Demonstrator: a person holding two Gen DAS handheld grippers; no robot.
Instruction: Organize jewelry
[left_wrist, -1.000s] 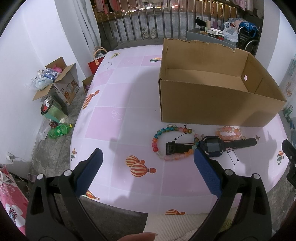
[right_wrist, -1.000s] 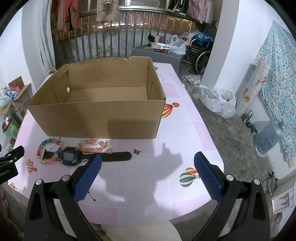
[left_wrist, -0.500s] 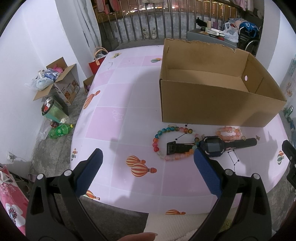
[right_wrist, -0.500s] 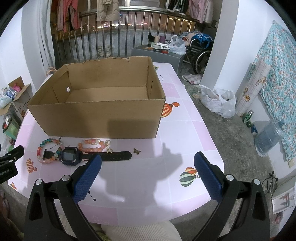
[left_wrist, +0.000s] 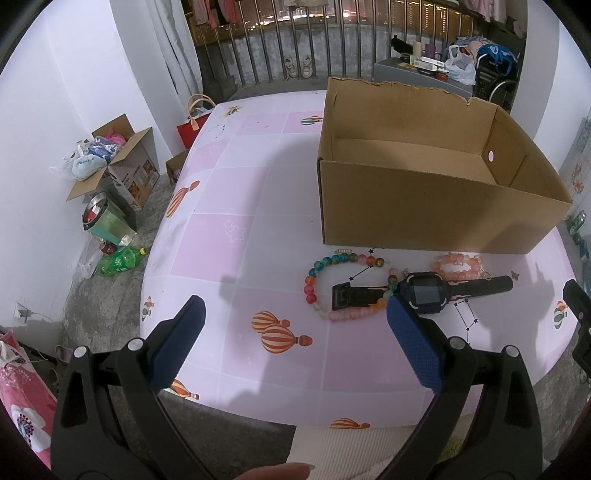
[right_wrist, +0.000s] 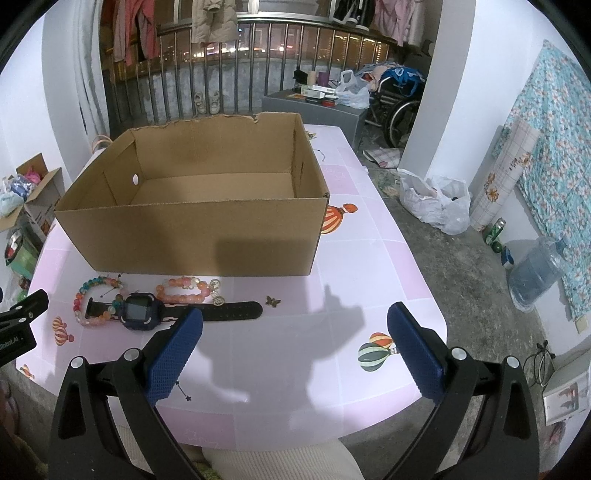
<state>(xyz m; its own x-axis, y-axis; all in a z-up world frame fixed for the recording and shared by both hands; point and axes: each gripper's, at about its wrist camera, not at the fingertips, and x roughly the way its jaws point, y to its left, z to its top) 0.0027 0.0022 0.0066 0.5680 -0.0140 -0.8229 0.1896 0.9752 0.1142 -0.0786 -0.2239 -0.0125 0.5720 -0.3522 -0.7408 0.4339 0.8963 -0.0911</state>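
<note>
A dark blue smartwatch (left_wrist: 424, 291) with a black strap lies on the pink table, over a multicoloured bead bracelet (left_wrist: 325, 273). A pink-orange bead bracelet (left_wrist: 458, 266) lies behind it, in front of an open, empty cardboard box (left_wrist: 424, 214). The watch (right_wrist: 142, 310), both bracelets (right_wrist: 184, 290) and a small butterfly charm (right_wrist: 273, 301) also show in the right wrist view, before the box (right_wrist: 192, 236). My left gripper (left_wrist: 295, 325) is open and empty, above the table's near edge, left of the jewelry. My right gripper (right_wrist: 295, 332) is open and empty, right of the watch.
The table (left_wrist: 229, 236) has a pink checked cloth with balloon prints. On the floor to the left are open boxes (left_wrist: 122, 166) and bottles (left_wrist: 122, 258). On the right are plastic bags (right_wrist: 436, 203) and a water jug (right_wrist: 535, 273). A railing stands behind.
</note>
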